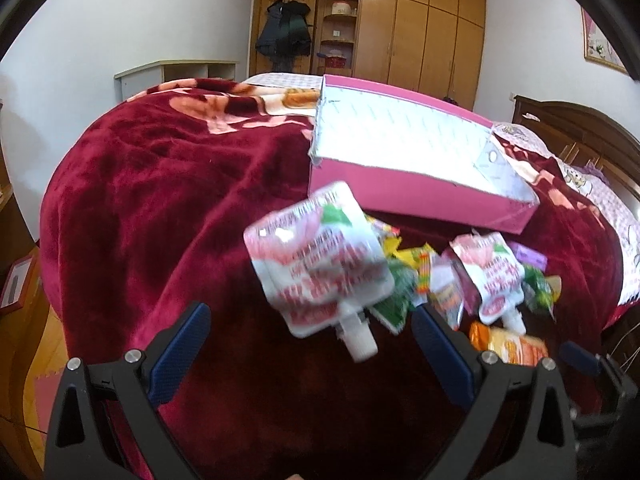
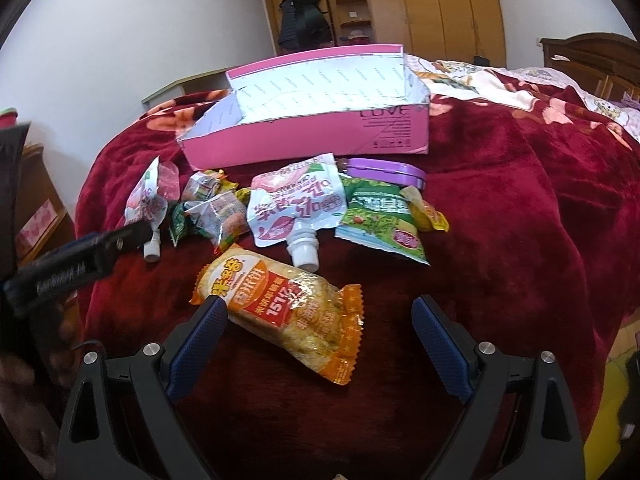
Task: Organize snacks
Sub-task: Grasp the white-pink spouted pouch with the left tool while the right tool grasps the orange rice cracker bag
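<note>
Two hand-held grippers hover over a bed draped in a plush dark-red blanket (image 2: 500,208) with pale floral patches, and on it, toward the far side, sits the biggest item, an open pink cardboard box (image 2: 320,136) with a white patterned lining, empty as far as both views show. Just in front of the box lies the scatter of snacks. Nearest the right hand-held gripper (image 2: 320,320) is an orange-and-yellow crinkled packet of rice crackers (image 2: 288,312), lying flat on the blanket with its near-left corner touching the blue pad of the gripper's left finger; those fingers are spread wide and grasp nothing. Behind it rests a white-and-pink spouted drink pouch (image 2: 296,208), cap pointing toward the camera, and beside that on the right a green-and-white foil snack bag (image 2: 380,224), with a flat purple lidded tin (image 2: 384,170) just behind, close to the box. Over on the left, a second white-and-pink spouted pouch (image 1: 320,264) shows blurred in the left wrist view, above and ahead of the left hand-held gripper (image 1: 310,330), whose fingers stand wide apart with nothing between them. Smallest of all, a cluster of little clear-wrapped sweets (image 2: 216,208) sits between the two pouches.
</note>
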Demonstrator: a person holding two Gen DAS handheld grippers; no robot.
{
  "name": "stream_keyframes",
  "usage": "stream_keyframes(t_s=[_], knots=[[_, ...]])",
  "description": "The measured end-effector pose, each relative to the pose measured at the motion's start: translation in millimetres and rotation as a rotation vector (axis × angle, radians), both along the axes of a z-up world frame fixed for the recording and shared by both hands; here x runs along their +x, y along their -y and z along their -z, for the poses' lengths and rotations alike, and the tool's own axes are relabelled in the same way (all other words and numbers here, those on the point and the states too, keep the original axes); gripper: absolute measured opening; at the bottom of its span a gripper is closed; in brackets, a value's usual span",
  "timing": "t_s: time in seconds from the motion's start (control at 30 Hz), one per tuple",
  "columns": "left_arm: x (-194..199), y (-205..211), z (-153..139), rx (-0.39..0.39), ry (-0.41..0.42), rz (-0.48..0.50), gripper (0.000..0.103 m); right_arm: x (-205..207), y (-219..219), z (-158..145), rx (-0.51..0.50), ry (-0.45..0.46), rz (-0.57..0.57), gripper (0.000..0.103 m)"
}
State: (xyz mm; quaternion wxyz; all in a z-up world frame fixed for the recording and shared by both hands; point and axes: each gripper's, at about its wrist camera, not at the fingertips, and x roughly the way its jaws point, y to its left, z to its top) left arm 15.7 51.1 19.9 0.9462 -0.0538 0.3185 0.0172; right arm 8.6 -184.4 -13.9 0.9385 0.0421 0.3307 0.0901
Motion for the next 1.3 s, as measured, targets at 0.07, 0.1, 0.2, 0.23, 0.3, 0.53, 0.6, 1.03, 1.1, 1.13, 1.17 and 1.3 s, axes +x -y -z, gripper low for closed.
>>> stream_keyframes(t_s=[0.07,0.1,0.2,0.23,0.3,0.53,0.6,1.03,1.1,1.13,1.17,1.3], knots=[[6.9,-3.5,-3.6,-0.014,0.009,-0.017,0.103,1.2,-1.2,-0.1,0.000,-0.002,-0.008,0.095],[10.7,-4.6,-5.5,-0.020,0.017,-0.026,0.103,2.0,-1.6,0.0,0.000,-0.003,-0.011,0.095],[23.4,-5.3,-9.0,-0.021,0.032,-0.038,0.103,4.3,-2.9,0.6,-0.003,-0.007,-0.017,0.095],[28.0,-5.4,-9.5,-0.021,0.035,-0.042,0.103,4.9,-3.3,0.9,-0.003,-0.008,-0.018,0.095],[36.8,-6.5,-8.5,-0.022,0.026,-0.058,0.103,6.6,-4.3,1.4,-0.005,-0.009,-0.022,0.095],[52.7,-19.6,7.2,-0.073,-0.028,-0.105,0.103,13.1,-9.3,3.8,-0.019,-0.006,-0.039,0.096],[53.5,-26.7,12.2,-0.120,-0.038,-0.120,0.102,14.4,-11.1,4.1,-0.026,-0.003,-0.043,0.096],[45.1,-32.7,16.1,-0.117,-0.017,-0.089,0.090,15.3,-15.4,2.8,-0.060,0.005,-0.059,0.095],[42.3,-33.9,14.3,-0.117,-0.009,-0.074,0.090,14.4,-16.0,1.5,-0.062,0.007,-0.063,0.095],[41.4,-34.0,13.7,-0.117,-0.007,-0.069,0.090,13.5,-16.2,0.4,-0.063,0.011,-0.065,0.095],[39.7,-34.3,12.9,-0.117,-0.005,-0.063,0.090,12.7,-16.5,-0.4,-0.065,0.015,-0.067,0.095],[32.6,-32.6,9.2,-0.115,0.006,-0.025,0.090,10.1,-19.7,-5.0,-0.089,0.036,-0.077,0.095]])
